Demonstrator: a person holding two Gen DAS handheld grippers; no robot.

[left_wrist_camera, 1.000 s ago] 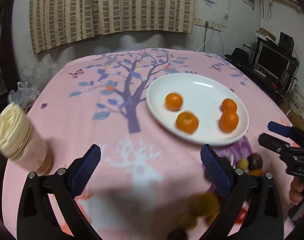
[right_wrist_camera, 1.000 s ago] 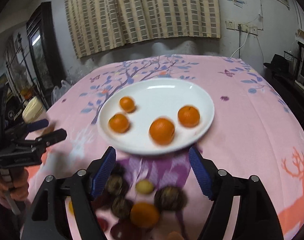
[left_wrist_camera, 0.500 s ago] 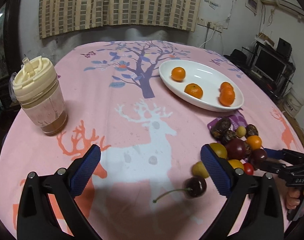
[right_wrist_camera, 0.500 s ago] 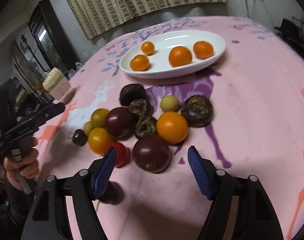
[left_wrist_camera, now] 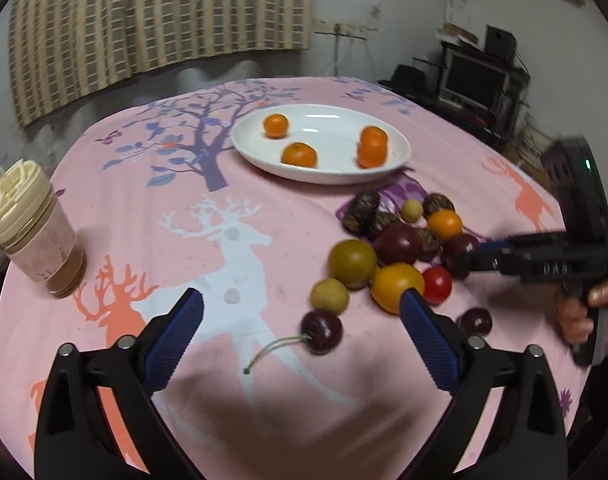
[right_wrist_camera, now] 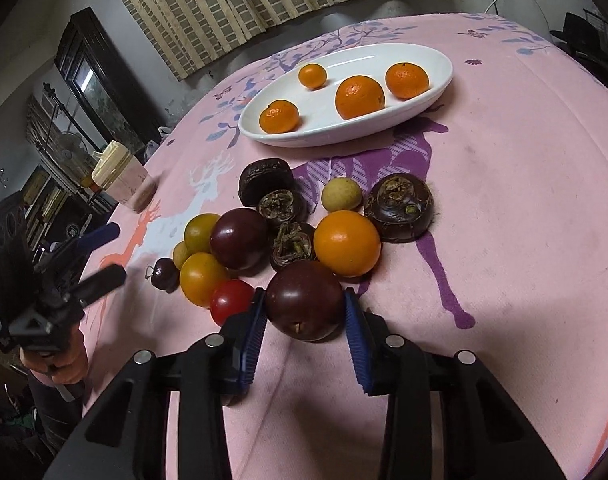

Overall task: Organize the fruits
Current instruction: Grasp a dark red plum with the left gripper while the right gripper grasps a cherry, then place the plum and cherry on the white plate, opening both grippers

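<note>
The room is dim, lit from overhead. Glare streaks the white plate (left_wrist_camera: 332, 120), and soft shadows pool on the pink tablecloth (right_wrist_camera: 524, 208) beneath the near edge. Fisheye bending curves the curtain (left_wrist_camera: 152, 12); corners go black, and the left view is slightly blurred.

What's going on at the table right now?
A person is sorting fruit with two tools. The right hand-held gripper has just been closing and its pads now sit against a dark plum at the near edge of the pile. The left hand-held gripper hangs open above a stemmed cherry. Four oranges lie on the white plate.
</note>
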